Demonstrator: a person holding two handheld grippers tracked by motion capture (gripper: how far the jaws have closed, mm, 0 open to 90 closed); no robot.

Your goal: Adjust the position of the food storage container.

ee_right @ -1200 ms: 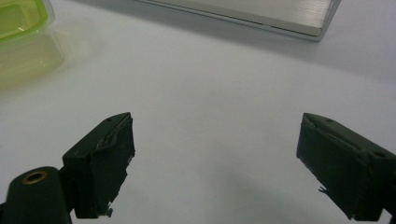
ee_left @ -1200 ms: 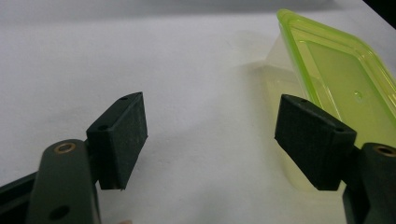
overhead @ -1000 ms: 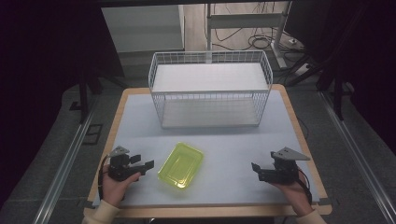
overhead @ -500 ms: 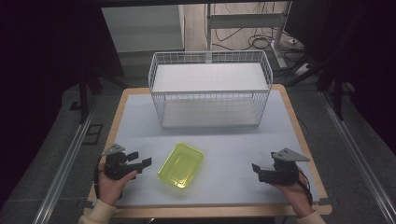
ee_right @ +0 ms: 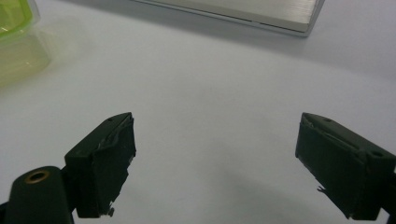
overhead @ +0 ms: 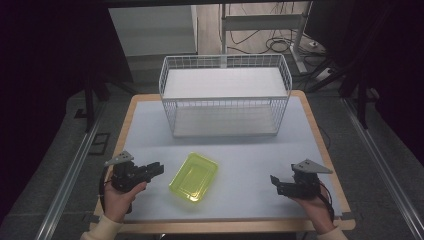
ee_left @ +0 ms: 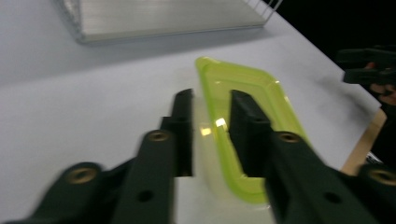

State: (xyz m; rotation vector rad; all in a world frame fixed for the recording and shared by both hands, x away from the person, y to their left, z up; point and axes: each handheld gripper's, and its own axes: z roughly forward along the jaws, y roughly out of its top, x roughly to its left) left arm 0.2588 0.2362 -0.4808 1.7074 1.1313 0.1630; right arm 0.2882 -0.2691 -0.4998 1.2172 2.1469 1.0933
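The left claw (overhead: 156, 169) sat near the table's front left corner, pointing right, its jaws having just been closing with a narrow gap left between them. The right claw (overhead: 274, 183) rested near the front right corner, jaws spread wide.

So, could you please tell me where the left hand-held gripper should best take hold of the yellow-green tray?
Probably the raised rim of the yellow-green tray on its near-left long side, coming from the left. The tray is shallow and lies flat, so only the thin lip offers a pinch; the left hand-held gripper, jaws just narrowed, already points there.
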